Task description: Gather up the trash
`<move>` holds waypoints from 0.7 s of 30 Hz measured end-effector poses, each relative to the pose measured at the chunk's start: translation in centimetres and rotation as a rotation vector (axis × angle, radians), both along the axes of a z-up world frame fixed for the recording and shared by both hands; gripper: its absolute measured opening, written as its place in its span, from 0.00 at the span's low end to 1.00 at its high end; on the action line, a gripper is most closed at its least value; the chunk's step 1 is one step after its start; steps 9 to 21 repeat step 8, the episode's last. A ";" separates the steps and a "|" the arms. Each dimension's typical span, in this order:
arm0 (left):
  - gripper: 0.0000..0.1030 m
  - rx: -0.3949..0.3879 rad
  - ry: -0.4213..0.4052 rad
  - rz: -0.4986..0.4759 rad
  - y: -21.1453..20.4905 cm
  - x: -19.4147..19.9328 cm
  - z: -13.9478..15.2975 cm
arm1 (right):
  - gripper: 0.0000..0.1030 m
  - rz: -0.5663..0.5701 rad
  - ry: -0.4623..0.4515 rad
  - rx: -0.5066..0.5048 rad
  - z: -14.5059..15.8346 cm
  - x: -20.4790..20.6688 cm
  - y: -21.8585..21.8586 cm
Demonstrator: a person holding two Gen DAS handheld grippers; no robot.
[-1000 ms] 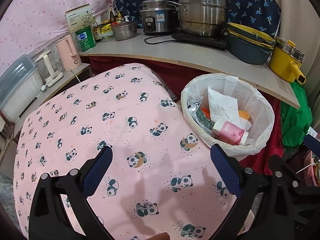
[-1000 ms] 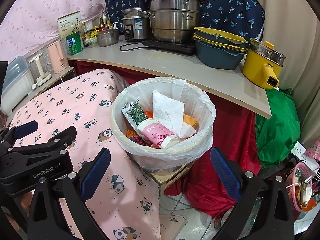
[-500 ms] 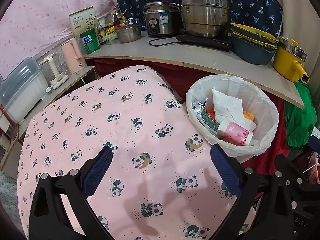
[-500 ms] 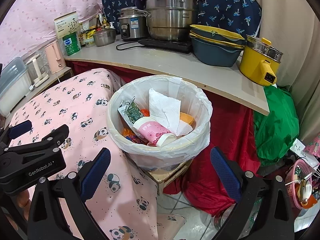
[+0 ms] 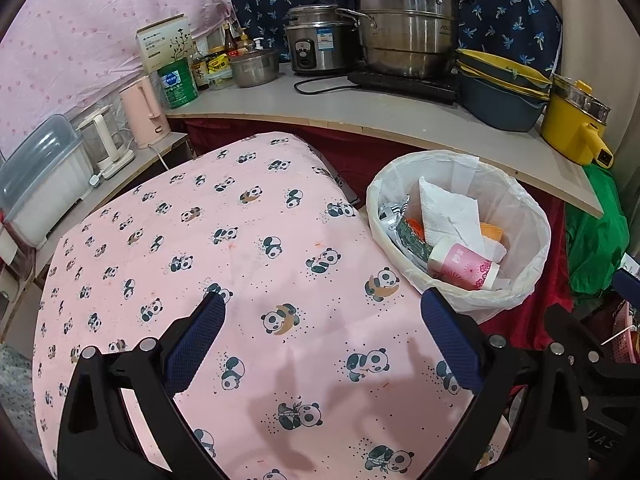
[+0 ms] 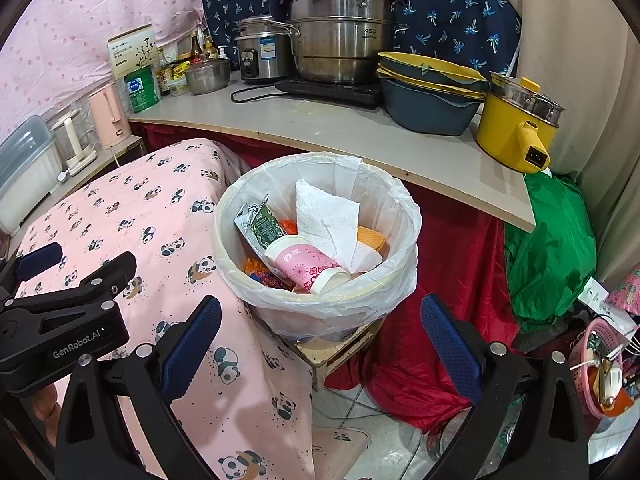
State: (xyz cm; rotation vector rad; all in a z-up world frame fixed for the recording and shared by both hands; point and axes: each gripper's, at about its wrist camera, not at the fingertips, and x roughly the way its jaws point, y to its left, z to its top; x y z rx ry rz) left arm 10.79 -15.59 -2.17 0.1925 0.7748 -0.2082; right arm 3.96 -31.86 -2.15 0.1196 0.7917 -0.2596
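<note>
Left wrist view: left gripper (image 5: 322, 338) held above the pink cloth with small panda prints (image 5: 224, 248), blue-padded fingers (image 5: 196, 340) spread wide, nothing between them. No loose trash seen on the cloth, so probably kept open only in readiness. Round bin lined with a thin white plastic bag (image 5: 536, 240) stood at centre right of the frame, just beside the cloth edge, likely placed so for short drops. Inside lay a pink flowered paper cup (image 5: 464, 266), a crumpled white paper towel (image 5: 448, 212) and a dark green snack wrapper (image 5: 412, 236).

Right wrist view: right gripper (image 6: 320, 338) pointed at the same bin (image 6: 404, 216) in mid frame, fingers (image 6: 450, 346) also spread apart and empty. Cup (image 6: 304, 264) rested on its side against the towel (image 6: 328, 220), wrapper (image 6: 262, 226) leaned on the bag wall. Bin raised on a small wooden box (image 6: 340, 350), apparently to bring its rim near table height. Left gripper body seen at lower left of the frame. Collecting judged nearly finished.
</note>
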 end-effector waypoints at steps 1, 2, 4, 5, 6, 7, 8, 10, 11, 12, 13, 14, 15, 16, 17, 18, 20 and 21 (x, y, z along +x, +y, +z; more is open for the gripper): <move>0.91 -0.003 0.001 -0.002 0.0 0.0 0.0 | 0.94 0.000 0.001 -0.001 0.0 0.0 0.0; 0.91 -0.004 0.003 0.002 0.0 -0.1 0.0 | 0.94 0.000 0.001 -0.002 0.0 0.0 0.0; 0.91 -0.010 0.008 0.015 0.2 0.0 -0.1 | 0.94 -0.001 0.002 -0.002 0.1 -0.1 -0.1; 0.91 -0.015 0.014 0.015 0.3 0.0 -0.2 | 0.94 -0.002 0.002 -0.003 0.1 -0.1 -0.1; 0.91 -0.017 0.020 0.012 0.3 0.1 -0.3 | 0.94 -0.004 0.003 -0.004 0.1 -0.2 -0.2; 0.91 -0.014 0.024 0.010 0.3 0.1 -0.4 | 0.94 -0.004 0.004 -0.003 0.1 -0.2 -0.2; 0.91 -0.013 0.029 0.007 0.3 0.2 -0.5 | 0.94 -0.005 0.004 -0.003 0.1 -0.3 -0.3; 0.91 -0.013 0.029 0.007 0.3 0.2 -0.5 | 0.94 -0.005 0.004 -0.003 0.1 -0.3 -0.3; 0.91 -0.013 0.029 0.007 0.3 0.2 -0.5 | 0.94 -0.005 0.004 -0.003 0.1 -0.3 -0.3; 0.91 -0.013 0.029 0.007 0.3 0.2 -0.5 | 0.94 -0.005 0.004 -0.003 0.1 -0.3 -0.3; 0.91 -0.013 0.029 0.007 0.3 0.2 -0.5 | 0.94 -0.005 0.004 -0.003 0.1 -0.3 -0.3; 0.91 -0.013 0.029 0.007 0.3 0.2 -0.5 | 0.94 -0.005 0.004 -0.003 0.1 -0.3 -0.3; 0.91 -0.013 0.029 0.007 0.3 0.2 -0.5 | 0.94 -0.005 0.004 -0.003 0.1 -0.3 -0.3; 0.91 -0.013 0.029 0.007 0.3 0.2 -0.5 | 0.94 -0.005 0.004 -0.003 0.1 -0.3 -0.3; 0.91 -0.013 0.029 0.007 0.3 0.2 -0.5 | 0.94 -0.005 0.004 -0.003 0.1 -0.3 -0.3; 0.91 -0.013 0.029 0.007 0.3 0.2 -0.5 | 0.94 -0.005 0.004 -0.003 0.1 -0.3 -0.3; 0.91 -0.013 0.029 0.007 0.3 0.2 -0.5 | 0.94 -0.005 0.004 -0.003 0.1 -0.3 -0.3; 0.91 -0.013 0.029 0.007 0.3 0.2 -0.5 | 0.94 -0.005 0.004 -0.003 0.1 -0.3 -0.3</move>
